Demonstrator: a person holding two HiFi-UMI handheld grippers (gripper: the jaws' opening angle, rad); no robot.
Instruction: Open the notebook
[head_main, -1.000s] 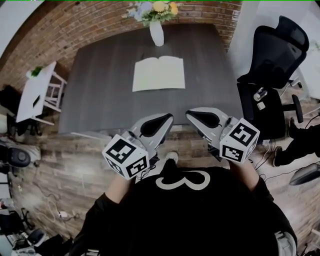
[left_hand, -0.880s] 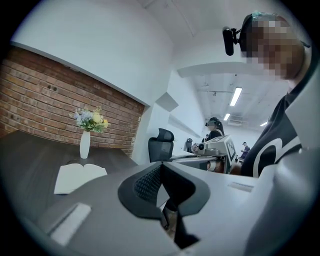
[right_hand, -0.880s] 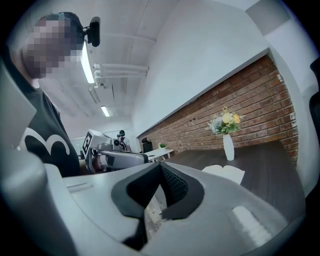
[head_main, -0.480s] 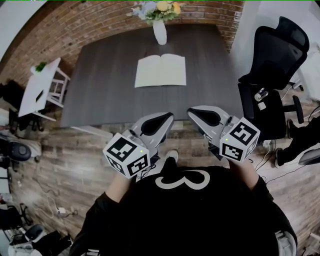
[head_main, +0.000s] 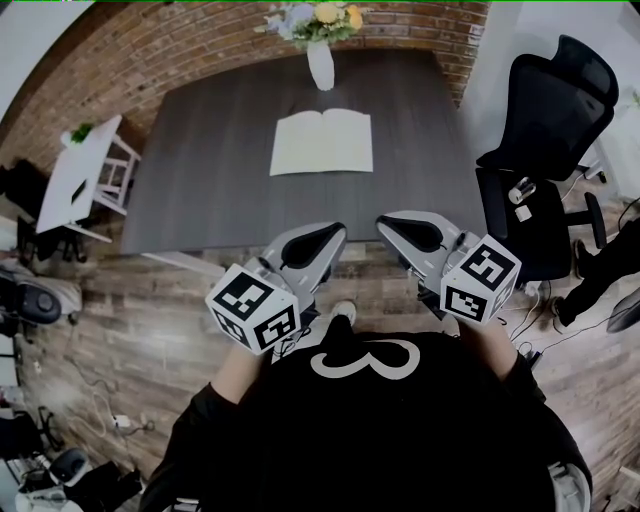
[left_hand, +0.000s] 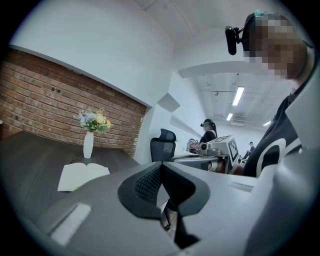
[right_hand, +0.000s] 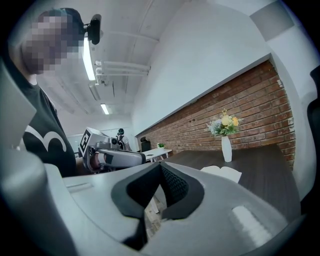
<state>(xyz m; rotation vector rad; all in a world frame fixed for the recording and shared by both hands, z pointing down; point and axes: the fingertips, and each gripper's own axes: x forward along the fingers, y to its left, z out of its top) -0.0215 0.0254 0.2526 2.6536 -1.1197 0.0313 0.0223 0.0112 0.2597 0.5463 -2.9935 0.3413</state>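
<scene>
Already the notebook (head_main: 322, 143) lies spread open on the dark surface (head_main: 200, 190), just in front of the vase (head_main: 320, 66). The left gripper (head_main: 328, 238) and right gripper (head_main: 392, 226) hover short of its near edge, jaws pressed together on nothing. The opening looks done, so the next move probably calls only for keeping clear.

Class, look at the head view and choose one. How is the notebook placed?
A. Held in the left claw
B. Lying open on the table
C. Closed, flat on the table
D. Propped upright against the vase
B: the notebook lies flat on the dark table with both pale pages spread, on the near side of the vase.
</scene>
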